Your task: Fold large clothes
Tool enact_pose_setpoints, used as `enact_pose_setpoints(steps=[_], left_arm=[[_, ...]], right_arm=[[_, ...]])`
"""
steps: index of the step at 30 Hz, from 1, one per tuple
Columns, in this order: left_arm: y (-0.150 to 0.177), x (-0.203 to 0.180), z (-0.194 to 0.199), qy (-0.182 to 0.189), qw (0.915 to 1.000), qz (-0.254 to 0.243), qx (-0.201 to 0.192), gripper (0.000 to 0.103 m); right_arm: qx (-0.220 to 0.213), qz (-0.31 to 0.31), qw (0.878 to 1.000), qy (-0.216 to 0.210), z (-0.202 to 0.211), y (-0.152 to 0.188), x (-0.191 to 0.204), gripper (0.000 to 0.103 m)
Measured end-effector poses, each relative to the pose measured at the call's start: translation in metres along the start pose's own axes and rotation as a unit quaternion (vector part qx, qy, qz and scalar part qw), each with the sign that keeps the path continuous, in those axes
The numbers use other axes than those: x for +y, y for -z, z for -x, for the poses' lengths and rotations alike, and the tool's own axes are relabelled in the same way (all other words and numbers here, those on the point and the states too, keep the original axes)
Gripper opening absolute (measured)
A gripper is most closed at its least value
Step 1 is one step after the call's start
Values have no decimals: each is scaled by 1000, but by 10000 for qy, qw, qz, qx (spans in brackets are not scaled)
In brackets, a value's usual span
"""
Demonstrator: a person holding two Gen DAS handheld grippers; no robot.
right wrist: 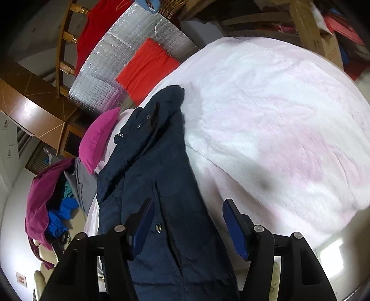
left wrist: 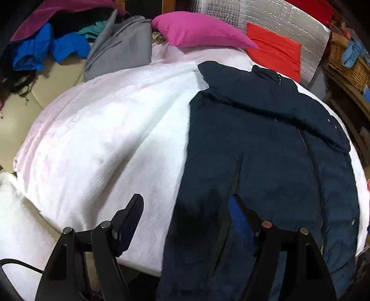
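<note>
A dark navy jacket (left wrist: 266, 148) lies lengthwise on a fluffy white and pale pink blanket (left wrist: 104, 139), with its collar and snap buttons at the far end. My left gripper (left wrist: 186, 207) hangs over the jacket's near left edge. Its jaws stand wide apart with nothing pressed between them. In the right wrist view the same jacket (right wrist: 148, 166) runs up the left half of the blanket (right wrist: 277, 120). My right gripper (right wrist: 188, 209) hovers above its near right edge, open, the blue pads clear of the cloth.
A magenta pillow (left wrist: 198, 30) and a red pillow (left wrist: 275, 51) lean on a silver foil sheet (left wrist: 277, 16) at the bed's head. A heap of grey, blue and maroon clothes (left wrist: 69, 39) lies at the far left. A wicker basket (left wrist: 346, 62) stands at the right.
</note>
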State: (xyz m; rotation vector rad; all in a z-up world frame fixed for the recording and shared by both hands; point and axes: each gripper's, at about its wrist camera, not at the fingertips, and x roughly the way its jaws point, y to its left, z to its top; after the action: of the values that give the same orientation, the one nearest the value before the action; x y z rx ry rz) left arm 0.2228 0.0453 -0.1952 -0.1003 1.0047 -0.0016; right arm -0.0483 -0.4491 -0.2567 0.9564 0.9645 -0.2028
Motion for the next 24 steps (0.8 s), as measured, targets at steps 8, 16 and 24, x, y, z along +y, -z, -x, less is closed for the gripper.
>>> enact_pose_setpoints(steps=[8, 16, 24], left_arm=[[46, 4, 12, -143, 9995, 119, 257, 76], [88, -45, 36, -309, 9952, -837, 402, 76], [86, -69, 71, -709, 9888, -1302, -147, 77]], right_arm=[[176, -197, 9994, -214, 9, 24, -22, 65], [227, -270, 9990, -268, 24, 37, -41, 68], [189, -493, 9977, -433, 33, 43, -62, 69]])
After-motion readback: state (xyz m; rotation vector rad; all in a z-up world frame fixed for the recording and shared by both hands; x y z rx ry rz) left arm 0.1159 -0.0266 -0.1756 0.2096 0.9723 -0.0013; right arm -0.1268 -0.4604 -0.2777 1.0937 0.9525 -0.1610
